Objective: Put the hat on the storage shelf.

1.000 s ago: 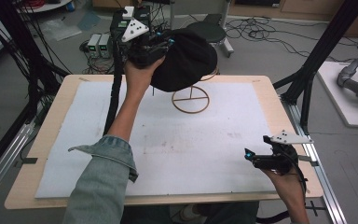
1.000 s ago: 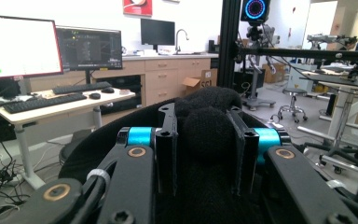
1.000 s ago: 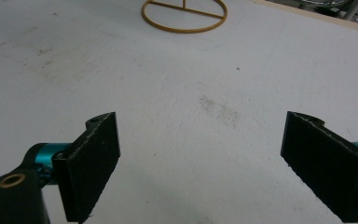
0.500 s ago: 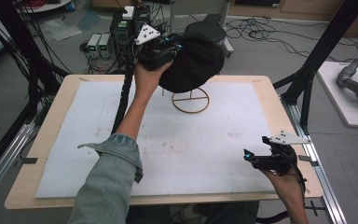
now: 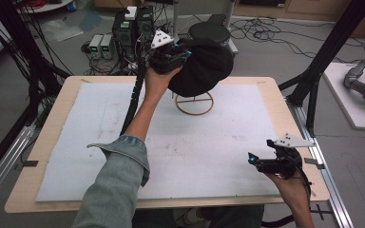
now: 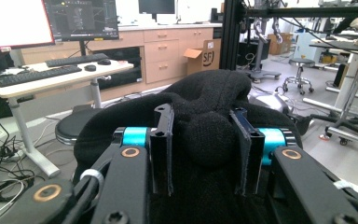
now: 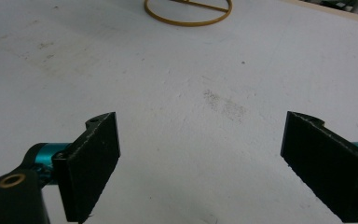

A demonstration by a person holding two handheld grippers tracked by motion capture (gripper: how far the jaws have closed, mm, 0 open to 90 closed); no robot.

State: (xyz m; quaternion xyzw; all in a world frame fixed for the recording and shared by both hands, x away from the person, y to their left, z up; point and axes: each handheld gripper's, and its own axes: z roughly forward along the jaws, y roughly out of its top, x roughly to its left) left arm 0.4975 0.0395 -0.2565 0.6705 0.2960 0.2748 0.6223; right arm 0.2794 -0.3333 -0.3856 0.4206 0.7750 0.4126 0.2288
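High view first: the wooden tabletop [image 5: 266, 83] with its white foam mat [image 5: 195, 142] is the biggest thing before me, and on the mat's far middle stands a thin tan wire hat stand with a ring base [image 5: 194, 103]. Above that stand I hold the soft black knitted hat [image 5: 204, 66] in my left hand-held gripper [image 5: 176, 54], raised clear of the mat. Its jaws are closed partway on a bunched fold of the knit, which bulges between the pads [image 6: 162, 149] in the left gripper view. That pinch is small, so I judge the fabric could slide out, or the hat could snag the light stand and tip it. My right hand-held gripper [image 5: 266, 164] rests low near the mat's right front corner, jaws spread wide and empty.
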